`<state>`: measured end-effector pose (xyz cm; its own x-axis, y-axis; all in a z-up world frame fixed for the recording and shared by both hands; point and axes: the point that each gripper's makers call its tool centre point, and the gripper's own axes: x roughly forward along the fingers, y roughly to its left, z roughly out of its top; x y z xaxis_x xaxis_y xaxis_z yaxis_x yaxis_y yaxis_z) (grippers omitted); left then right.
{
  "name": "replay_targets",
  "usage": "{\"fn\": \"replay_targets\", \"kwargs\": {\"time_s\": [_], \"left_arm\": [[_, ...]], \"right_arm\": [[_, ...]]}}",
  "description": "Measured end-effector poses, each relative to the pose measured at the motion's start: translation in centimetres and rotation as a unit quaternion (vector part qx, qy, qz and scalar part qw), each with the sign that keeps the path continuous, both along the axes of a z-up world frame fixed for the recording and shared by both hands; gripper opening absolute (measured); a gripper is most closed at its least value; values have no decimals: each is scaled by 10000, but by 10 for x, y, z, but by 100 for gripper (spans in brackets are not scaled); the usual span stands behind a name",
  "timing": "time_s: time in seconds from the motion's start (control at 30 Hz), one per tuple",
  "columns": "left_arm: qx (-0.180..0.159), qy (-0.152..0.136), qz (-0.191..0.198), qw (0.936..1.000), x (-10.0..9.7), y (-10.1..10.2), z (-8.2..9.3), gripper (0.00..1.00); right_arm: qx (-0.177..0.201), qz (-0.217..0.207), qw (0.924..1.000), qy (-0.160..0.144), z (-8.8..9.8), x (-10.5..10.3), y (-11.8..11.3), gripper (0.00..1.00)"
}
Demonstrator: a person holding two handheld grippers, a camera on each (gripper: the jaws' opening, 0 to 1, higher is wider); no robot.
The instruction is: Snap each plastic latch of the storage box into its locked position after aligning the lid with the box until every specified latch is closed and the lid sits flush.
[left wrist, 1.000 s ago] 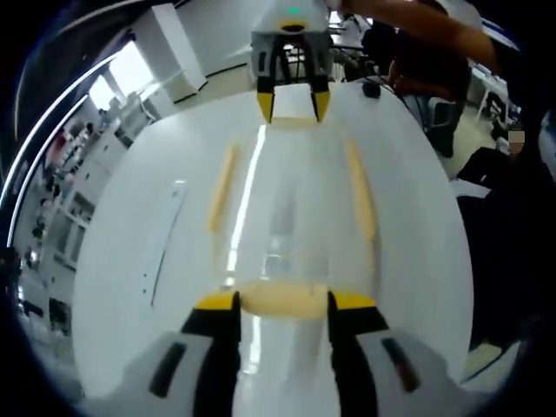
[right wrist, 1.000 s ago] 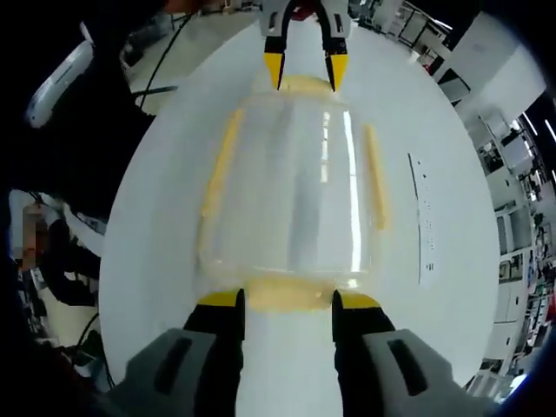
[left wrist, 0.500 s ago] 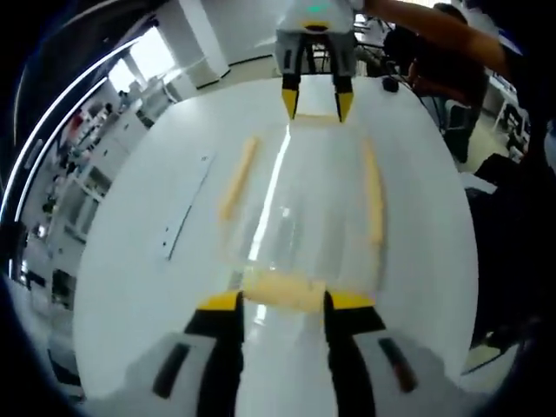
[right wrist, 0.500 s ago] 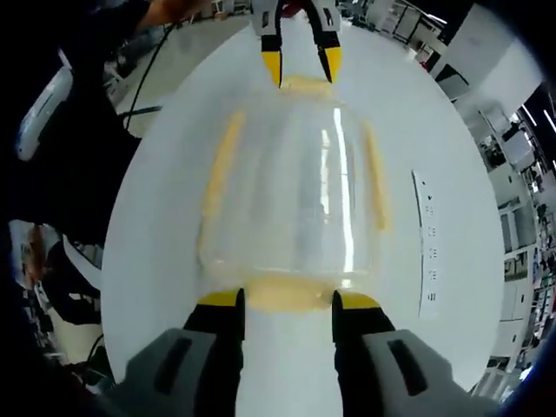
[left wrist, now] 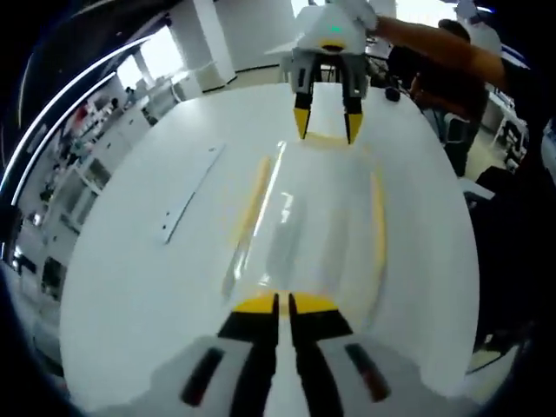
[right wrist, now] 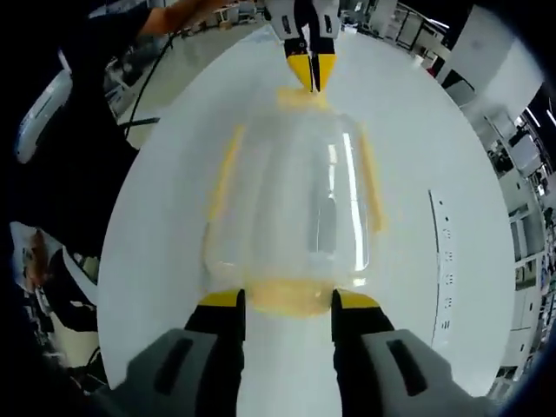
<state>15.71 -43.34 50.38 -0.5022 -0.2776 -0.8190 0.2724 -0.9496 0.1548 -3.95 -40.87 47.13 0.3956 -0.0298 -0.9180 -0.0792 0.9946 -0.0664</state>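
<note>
I am seeing the clear storage box (right wrist: 291,204) lying on the white table (left wrist: 130,261), its long axis running from one gripper to the other. My left gripper (left wrist: 283,301) has pinched its jaws together at the near end latch (left wrist: 276,304); half a second ago they were apart. My right gripper (right wrist: 287,300) is standing apart around the opposite latch (right wrist: 288,297). The right gripper view is showing yellow latches (right wrist: 224,174) along both long sides.

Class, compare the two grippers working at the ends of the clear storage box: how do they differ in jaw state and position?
The left gripper has its jaws together at one end latch; the right gripper has its jaws apart, straddling the opposite end latch. Both have yellow tips and face each other across the storage box.
</note>
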Motion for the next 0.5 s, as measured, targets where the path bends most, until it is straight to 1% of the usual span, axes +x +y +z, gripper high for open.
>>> {"fn": "replay_targets", "kwargs": {"time_s": [0.1, 0.2, 0.27, 0.3, 0.37, 0.43, 0.5], "left_arm": [[-95, -104, -22, 9999, 4, 0, 0, 10], [-101, -96, -107, 9998, 5, 2, 0, 18], [-102, -122, -123, 9998, 7, 5, 0, 19], [-73, -144, -134, 9998, 7, 6, -1, 21], [-18, -202, -175, 9996, 10, 8, -3, 30], [11, -279, -226, 9994, 12, 11, -4, 31], [42, -286, -282, 9992, 12, 14, -5, 34]], "right_arm": [[20, 0, 10000, -35, 4, 3, -1, 38], [12, 16, 10000, -71, 7, 6, -1, 38], [40, 0, 9999, -100, 8, 8, 0, 38], [48, -11, 9999, -105, 8, 9, 0, 38], [36, -8, 9999, -96, 7, 9, 1, 38], [44, -16, 10000, -76, 6, 8, 2, 38], [30, -11, 10000, -58, 6, 8, 2, 38]]}}
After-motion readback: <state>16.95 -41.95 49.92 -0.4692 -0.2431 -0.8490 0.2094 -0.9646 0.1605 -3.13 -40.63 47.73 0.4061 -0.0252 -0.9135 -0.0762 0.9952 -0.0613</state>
